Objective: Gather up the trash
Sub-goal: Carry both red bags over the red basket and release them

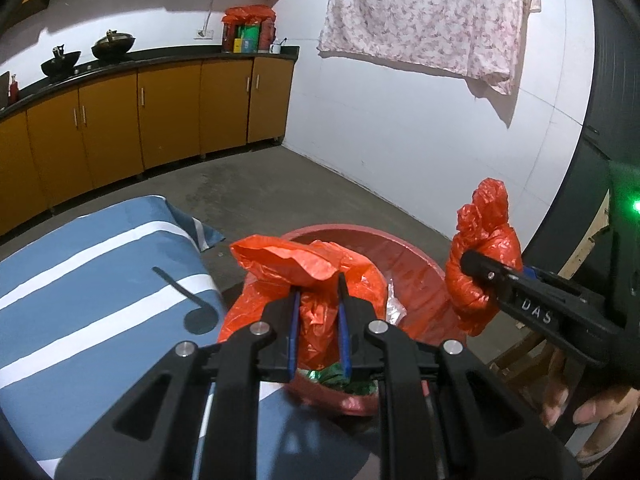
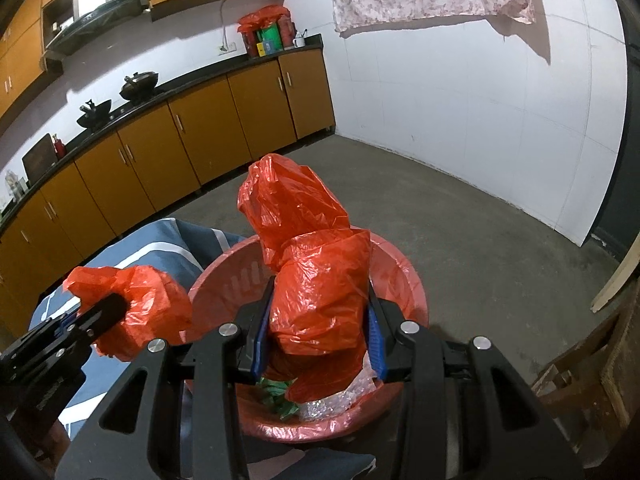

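Note:
An orange plastic trash bag [image 1: 316, 304] lines a pink bin [image 1: 412, 264] beside the table. My left gripper [image 1: 319, 286] is shut on the bag's left rim and holds it up over the bin. My right gripper [image 2: 320, 292] is shut on the bag's right rim [image 2: 316, 280] and lifts it above the pink bin [image 2: 412, 300]. The right gripper shows in the left wrist view [image 1: 476, 264], gripping bunched orange plastic. The left gripper shows in the right wrist view [image 2: 116, 304]. Green wrappers [image 2: 280, 394] and clear plastic [image 2: 332, 404] lie inside the bag.
A blue cloth with white stripes [image 1: 92, 280] covers the table at the left. Orange kitchen cabinets [image 1: 160, 116] line the far wall, with woks on the black counter. A flowered sheet [image 1: 432, 8] hangs on the white wall. A wooden stool [image 2: 580, 380] stands at the right.

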`<state>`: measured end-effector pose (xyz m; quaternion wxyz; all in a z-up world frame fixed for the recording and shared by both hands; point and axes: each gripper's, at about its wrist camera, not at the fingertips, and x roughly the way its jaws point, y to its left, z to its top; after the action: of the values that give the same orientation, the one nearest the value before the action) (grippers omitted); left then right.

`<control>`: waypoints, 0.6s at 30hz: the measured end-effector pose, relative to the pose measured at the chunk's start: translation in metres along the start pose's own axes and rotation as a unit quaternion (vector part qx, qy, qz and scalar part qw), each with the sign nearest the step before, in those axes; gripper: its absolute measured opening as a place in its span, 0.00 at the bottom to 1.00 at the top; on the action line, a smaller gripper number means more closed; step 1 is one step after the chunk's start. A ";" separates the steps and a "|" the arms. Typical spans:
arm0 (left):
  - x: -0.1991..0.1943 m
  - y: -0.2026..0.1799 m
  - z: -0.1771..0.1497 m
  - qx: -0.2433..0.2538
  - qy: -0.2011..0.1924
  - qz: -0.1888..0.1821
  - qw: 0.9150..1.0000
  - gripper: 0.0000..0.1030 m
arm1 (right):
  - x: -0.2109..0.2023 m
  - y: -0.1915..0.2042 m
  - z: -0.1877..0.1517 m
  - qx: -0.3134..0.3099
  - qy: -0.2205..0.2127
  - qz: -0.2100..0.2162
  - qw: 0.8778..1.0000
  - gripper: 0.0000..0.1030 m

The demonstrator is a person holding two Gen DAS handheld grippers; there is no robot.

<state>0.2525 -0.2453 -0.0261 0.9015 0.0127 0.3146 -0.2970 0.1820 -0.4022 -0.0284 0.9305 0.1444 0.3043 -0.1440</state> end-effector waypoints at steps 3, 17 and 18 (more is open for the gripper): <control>0.010 -0.004 0.004 0.002 0.003 -0.004 1.000 0.16 | 0.003 -0.004 0.001 0.005 0.001 0.000 1.000 0.38; 0.051 -0.008 0.003 -0.006 0.026 -0.016 1.000 0.16 | 0.017 -0.006 0.011 0.023 -0.006 0.011 1.000 0.38; 0.053 -0.008 0.004 -0.006 0.027 -0.017 0.999 0.16 | 0.017 -0.006 0.012 0.027 -0.007 0.013 1.000 0.38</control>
<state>0.2839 -0.2810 -0.0521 0.8874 0.0097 0.3413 -0.3099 0.1997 -0.4151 -0.0305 0.9302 0.1726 0.2915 -0.1412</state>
